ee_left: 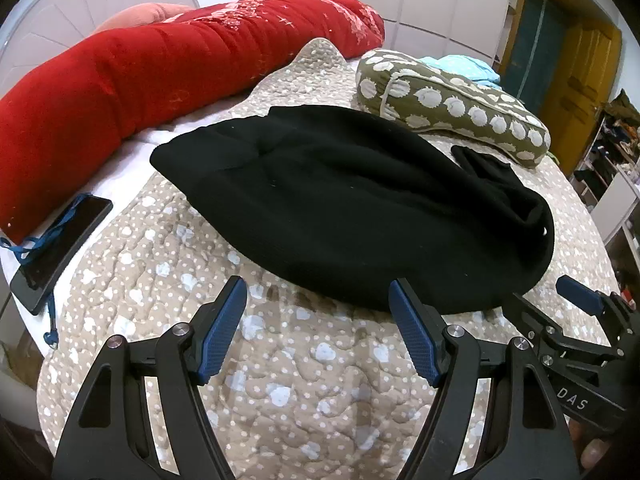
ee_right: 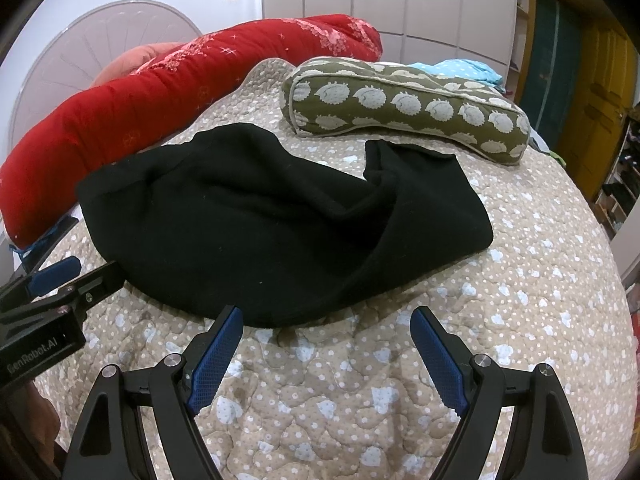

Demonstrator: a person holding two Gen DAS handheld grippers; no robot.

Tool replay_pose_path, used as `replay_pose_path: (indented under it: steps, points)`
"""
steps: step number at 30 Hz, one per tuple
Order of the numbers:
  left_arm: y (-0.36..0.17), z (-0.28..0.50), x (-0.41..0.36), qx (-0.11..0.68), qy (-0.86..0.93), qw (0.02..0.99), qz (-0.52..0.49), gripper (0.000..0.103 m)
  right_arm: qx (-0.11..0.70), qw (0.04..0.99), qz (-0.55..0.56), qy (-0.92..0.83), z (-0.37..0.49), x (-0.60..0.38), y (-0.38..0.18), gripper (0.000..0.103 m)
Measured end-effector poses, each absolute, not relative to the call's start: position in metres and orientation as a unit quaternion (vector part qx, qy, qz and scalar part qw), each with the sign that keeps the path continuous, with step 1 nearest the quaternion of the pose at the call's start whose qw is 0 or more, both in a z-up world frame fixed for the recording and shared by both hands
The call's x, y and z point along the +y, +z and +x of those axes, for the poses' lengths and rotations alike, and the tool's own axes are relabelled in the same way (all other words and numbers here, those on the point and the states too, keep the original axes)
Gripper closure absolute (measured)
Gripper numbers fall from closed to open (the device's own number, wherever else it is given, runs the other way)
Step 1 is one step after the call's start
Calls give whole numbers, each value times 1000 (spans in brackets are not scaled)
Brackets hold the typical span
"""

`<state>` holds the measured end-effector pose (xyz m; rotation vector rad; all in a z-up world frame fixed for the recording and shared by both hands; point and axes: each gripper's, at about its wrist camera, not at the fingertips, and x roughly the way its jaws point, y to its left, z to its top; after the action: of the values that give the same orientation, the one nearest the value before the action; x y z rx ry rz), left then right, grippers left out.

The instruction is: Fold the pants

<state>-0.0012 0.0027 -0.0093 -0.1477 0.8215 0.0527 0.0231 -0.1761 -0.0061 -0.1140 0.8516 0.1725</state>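
A: Starting at the left of the left wrist view, what lies there?

B: A dark phone with a blue cord across it, lying on a white sheet just beside the long red bolster. The bolster runs along the far side of the bed, in front of a pale rounded headboard.

A: And the pants?

B: The black pants lie bunched in the middle of the beige quilted bedspread, partly folded over themselves. In the right wrist view one end is turned up with a crease beneath it.

A: How do the left fingers stand?

B: The left gripper has its blue pads spread wide, holding nothing, poised just short of the near edge of the pants.

A: Further right?

B: An olive cushion with white hedgehog shapes sits beyond the pants, apart from them, with a light blue cloth behind it. White wardrobe doors stand at the back, a yellow door at the right.

A: And the right gripper?

B: The right gripper is likewise spread apart and empty, its pads just before the near hem of the pants, over bare bedspread. In the left wrist view it appears at the far right edge, close to the right end of the pants.
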Motion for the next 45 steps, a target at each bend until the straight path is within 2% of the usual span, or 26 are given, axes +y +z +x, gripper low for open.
replay_pose_path:
  steps: [9, 20, 25, 31, 34, 36, 37, 38, 39, 40, 43, 45]
  points:
    - [-9, 6, 24, 401, 39, 911, -85, 29, 405, 908, -61, 86, 27, -174, -6, 18]
    - [-11, 29, 83, 408, 84, 896, -157, 29, 403, 912, -29, 65, 43, -187, -6, 18]
    - [-20, 42, 101, 418, 95, 884, -188, 27, 376, 925, -26, 40, 40, -202, 0, 18]
    - [-37, 67, 100, 441, 90, 870, -200, 27, 411, 911, 14, 34, 59, -223, -18, 18]
    - [-45, 78, 90, 449, 81, 870, -186, 27, 421, 904, 46, 62, 65, -231, -27, 29]
    - [-48, 84, 84, 445, 72, 875, -174, 27, 426, 898, 68, 88, 69, -232, -32, 48]
    - [-49, 85, 82, 443, 67, 877, -173, 32, 425, 897, 73, 95, 71, -232, -34, 52]
    - [-49, 87, 81, 442, 63, 878, -176, 41, 425, 896, 78, 100, 73, -231, -35, 59]
    - [-49, 89, 81, 440, 57, 878, -180, 63, 423, 896, 83, 107, 74, -230, -35, 65]
    - [-48, 90, 81, 440, 48, 877, -185, 78, 421, 896, 86, 114, 73, -230, -34, 69]
    - [-41, 88, 76, 437, 40, 880, -185, 89, 415, 896, 94, 129, 68, -227, -27, 84]
    - [-31, 78, 71, 429, 30, 884, -184, 91, 405, 899, 99, 136, 60, -230, -19, 91]
